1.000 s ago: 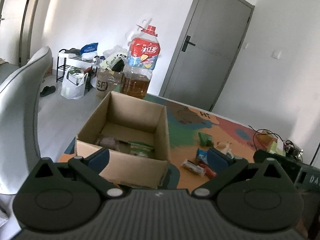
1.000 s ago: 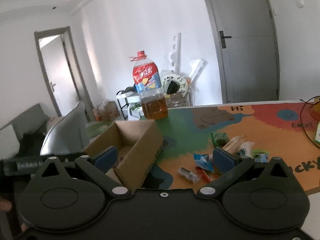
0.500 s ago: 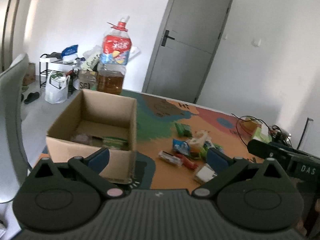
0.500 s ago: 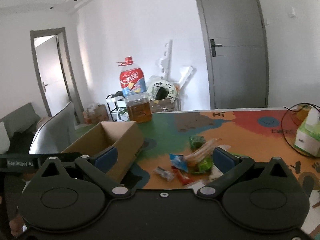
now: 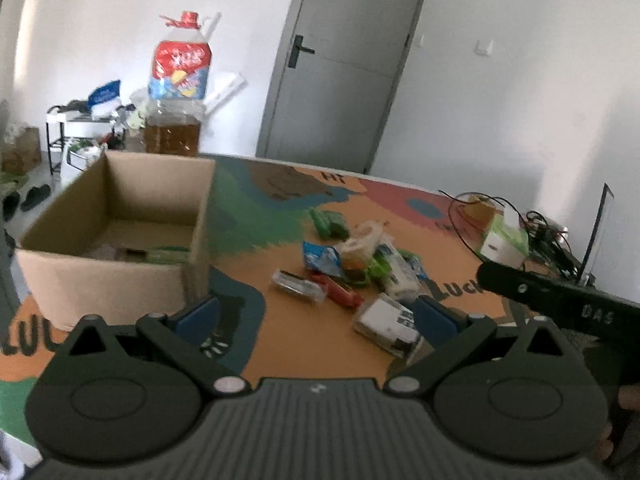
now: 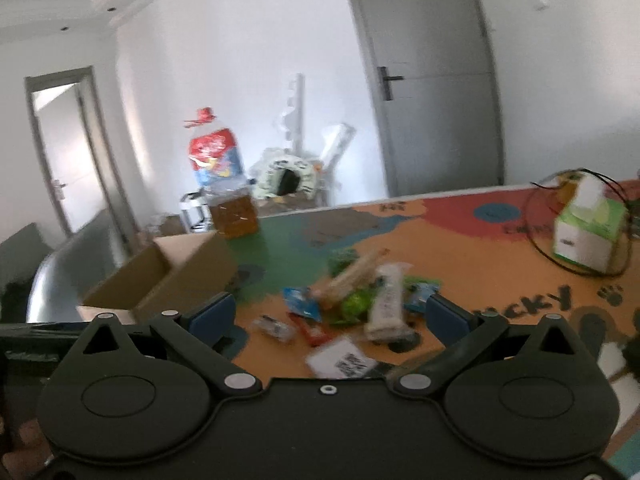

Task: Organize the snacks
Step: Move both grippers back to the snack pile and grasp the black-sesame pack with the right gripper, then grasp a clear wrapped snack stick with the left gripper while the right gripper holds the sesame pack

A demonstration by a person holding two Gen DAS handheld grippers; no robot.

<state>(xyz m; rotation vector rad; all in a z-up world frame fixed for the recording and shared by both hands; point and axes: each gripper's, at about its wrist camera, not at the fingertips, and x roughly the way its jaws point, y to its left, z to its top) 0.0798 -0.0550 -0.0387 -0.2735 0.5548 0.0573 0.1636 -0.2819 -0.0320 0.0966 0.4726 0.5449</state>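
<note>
On table, snack pile (mixed wrappers) beside cardboard box; both tongs spread, empty.

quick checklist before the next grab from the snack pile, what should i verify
1. Left gripper open and empty: ok, fingers spread, nothing between them.
2. Right gripper open and empty: ok.
3. Cardboard box open on top with room: ok, only a few packets on its floor.
4. Snack pile loose on the table, not in the box: ok, nearest is the white packet.
5. Sharp view for choosing a target: not ok, the right wrist view is motion-blurred.
6. Black cables beside the tissue box apart from the pile: ok.
</note>
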